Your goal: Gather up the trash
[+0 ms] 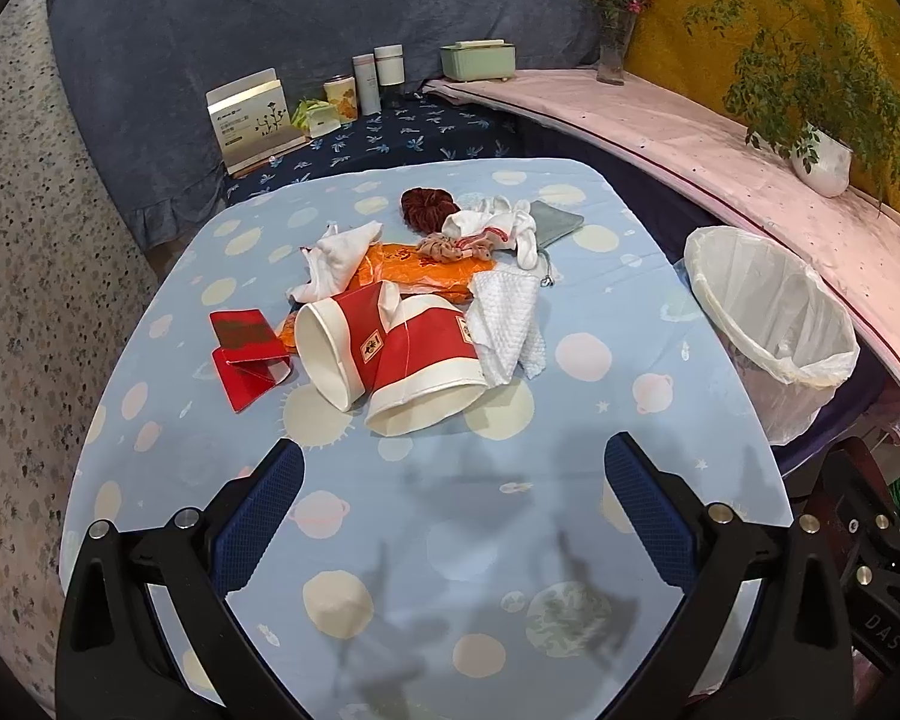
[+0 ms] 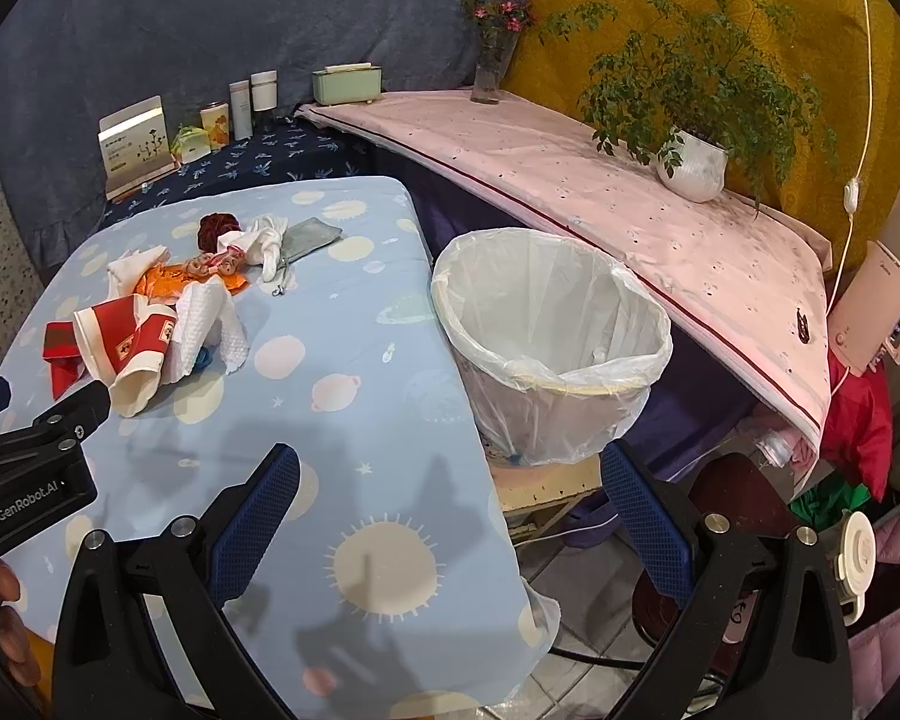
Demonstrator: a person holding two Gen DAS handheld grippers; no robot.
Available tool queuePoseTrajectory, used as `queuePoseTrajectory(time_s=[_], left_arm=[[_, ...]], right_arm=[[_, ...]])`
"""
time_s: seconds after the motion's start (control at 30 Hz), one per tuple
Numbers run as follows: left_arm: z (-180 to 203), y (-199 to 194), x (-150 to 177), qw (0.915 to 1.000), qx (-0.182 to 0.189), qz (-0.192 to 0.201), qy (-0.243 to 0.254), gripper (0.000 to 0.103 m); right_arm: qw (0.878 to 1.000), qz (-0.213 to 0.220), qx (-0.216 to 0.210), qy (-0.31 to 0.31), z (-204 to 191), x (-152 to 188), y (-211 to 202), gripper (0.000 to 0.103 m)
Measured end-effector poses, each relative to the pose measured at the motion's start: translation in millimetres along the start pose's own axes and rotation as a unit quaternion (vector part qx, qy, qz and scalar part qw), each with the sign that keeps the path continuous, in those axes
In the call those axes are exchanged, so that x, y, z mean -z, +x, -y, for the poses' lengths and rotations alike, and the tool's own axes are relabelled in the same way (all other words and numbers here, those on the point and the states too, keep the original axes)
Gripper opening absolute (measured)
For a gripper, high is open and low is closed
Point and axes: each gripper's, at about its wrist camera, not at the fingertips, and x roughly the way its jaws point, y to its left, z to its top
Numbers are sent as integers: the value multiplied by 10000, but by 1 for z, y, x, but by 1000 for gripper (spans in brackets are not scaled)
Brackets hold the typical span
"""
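A heap of trash lies mid-table on the blue planet-print cloth: two crushed red-and-white paper cups, a red folded card, white tissue, an orange wrapper and a crumpled white napkin. The bin with a white liner stands off the table's right edge. My left gripper hovers open, short of the cups, nothing between its fingers. My right gripper is open over the table's right edge, near the bin.
Behind the trash lie a maroon scrunchie, a pink scrunchie, a white sock and a grey pouch. A pink-covered shelf holds a potted plant and a flower vase. Boxes and bottles line the back.
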Motion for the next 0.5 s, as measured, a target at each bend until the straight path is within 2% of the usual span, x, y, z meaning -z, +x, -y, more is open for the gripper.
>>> queuePoseTrajectory(time_s=[0.5], left_arm=[[-1, 1, 5, 10000, -12, -24, -16, 96]], right_arm=[[10000, 32, 22, -22, -2, 0, -3, 96]])
